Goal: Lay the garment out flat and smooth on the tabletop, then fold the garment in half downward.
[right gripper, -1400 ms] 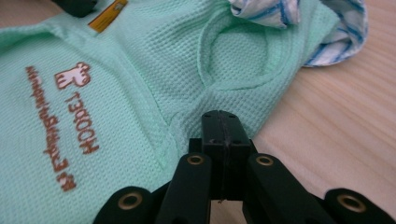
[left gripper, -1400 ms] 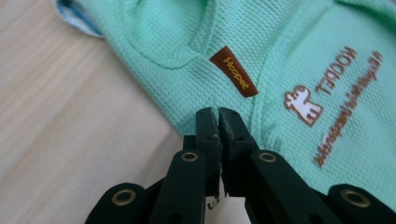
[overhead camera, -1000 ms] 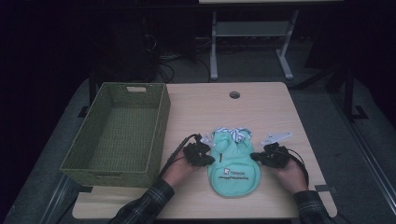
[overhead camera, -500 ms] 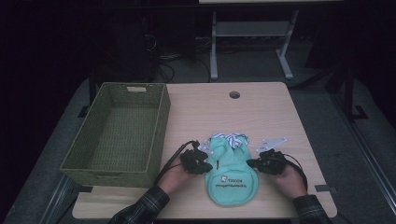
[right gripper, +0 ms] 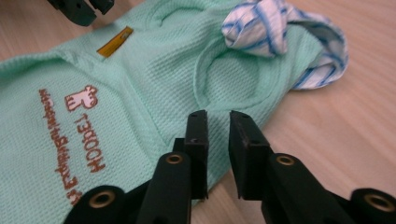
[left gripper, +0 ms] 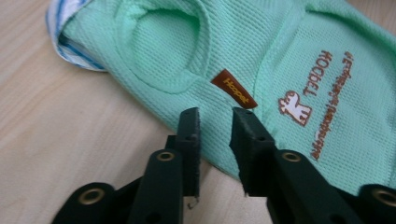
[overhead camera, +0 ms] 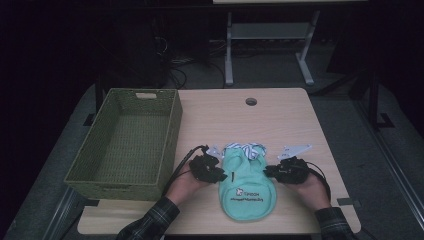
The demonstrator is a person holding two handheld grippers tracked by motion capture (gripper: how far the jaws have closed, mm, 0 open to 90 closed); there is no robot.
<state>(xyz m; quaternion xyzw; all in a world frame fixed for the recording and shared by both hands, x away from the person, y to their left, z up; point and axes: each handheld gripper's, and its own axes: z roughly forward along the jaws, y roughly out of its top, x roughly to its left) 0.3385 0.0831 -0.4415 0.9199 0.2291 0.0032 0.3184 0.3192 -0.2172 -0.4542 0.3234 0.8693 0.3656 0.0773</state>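
Since the shirt [overhead camera: 248,186] is soft and light, it will sag; grip its side hems. At lower centre, left gripper [left gripper: 215,122] and right gripper [right gripper: 218,122] gape slightly, holding nothing.

Garment [overhead camera: 248,187] lies on table [overhead camera: 280,115] between both grippers' fingertips; basket [overhead camera: 127,142] sits outboard of left gripper [overhead camera: 223,175].

mint-green garment [overhead camera: 247,186], blue-striped lining [right gripper: 261,29], olive basket [overhead camera: 125,145]

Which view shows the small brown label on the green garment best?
The left gripper view: the label sits sharp and close just beyond the open left claw, its lettering visible. The right gripper view shows it smaller, far off at the garment's edge. In the high view it is too small to tell.
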